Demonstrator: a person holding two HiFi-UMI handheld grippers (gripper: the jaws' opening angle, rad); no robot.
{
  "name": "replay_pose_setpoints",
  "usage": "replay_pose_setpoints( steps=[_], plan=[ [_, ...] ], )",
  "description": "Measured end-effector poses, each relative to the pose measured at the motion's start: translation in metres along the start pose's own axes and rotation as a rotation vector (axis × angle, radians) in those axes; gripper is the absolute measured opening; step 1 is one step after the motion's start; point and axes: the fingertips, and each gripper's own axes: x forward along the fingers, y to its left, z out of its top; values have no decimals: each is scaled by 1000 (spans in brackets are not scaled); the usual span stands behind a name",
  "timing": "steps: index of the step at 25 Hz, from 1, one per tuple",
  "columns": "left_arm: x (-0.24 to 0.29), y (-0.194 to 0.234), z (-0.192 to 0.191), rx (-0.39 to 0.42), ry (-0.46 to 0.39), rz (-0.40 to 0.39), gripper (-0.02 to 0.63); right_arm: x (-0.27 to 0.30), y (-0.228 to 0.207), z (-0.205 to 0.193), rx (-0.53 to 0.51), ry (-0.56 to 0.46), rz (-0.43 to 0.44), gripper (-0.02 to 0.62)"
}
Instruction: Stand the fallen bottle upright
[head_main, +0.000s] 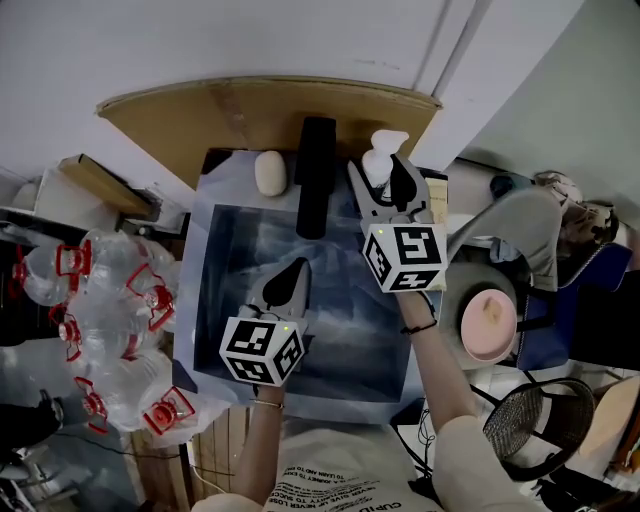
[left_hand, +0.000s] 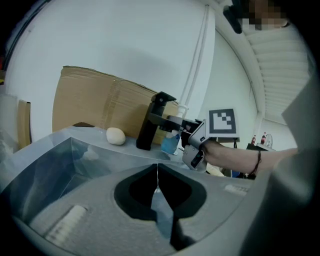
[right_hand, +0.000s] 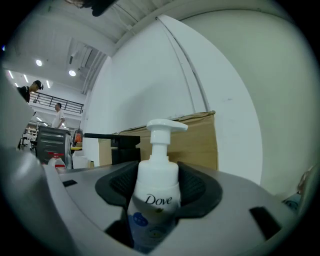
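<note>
The left hand-held gripper (head_main: 290, 275) is held nearest, over the sink (head_main: 225, 300) basin, with its jaws brought together on nothing. Farther back, the right hand-held gripper (head_main: 388, 190) is clamped around the body of the white pump bottle (right_hand: 152, 195), which is held upright at the sink's rear ledge, just right of the black faucet (head_main: 316, 175). A pale soap bar (head_main: 270, 172) is seen left of the faucet, and cardboard (head_main: 220, 110) is propped behind.

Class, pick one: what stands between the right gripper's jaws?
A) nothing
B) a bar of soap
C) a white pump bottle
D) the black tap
C: the white pump bottle stands upright in the right gripper, its pads against the bottle's sides.
</note>
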Motion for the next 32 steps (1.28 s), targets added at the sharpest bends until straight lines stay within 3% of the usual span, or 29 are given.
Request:
replay_pose_setpoints(
  steps=[17, 28, 32],
  plan=[
    [1, 0, -2, -8, 4, -4, 25, -7, 18, -6, -143, -49, -6, 242],
    [-3, -2, -3, -10, -1, -5, 25, -14, 19, -6, -156, -88, -29, 244],
    [-4, -3, -3, -11, -2, -7, 25, -13, 20, -8, -155, -94, 1, 244]
  ],
)
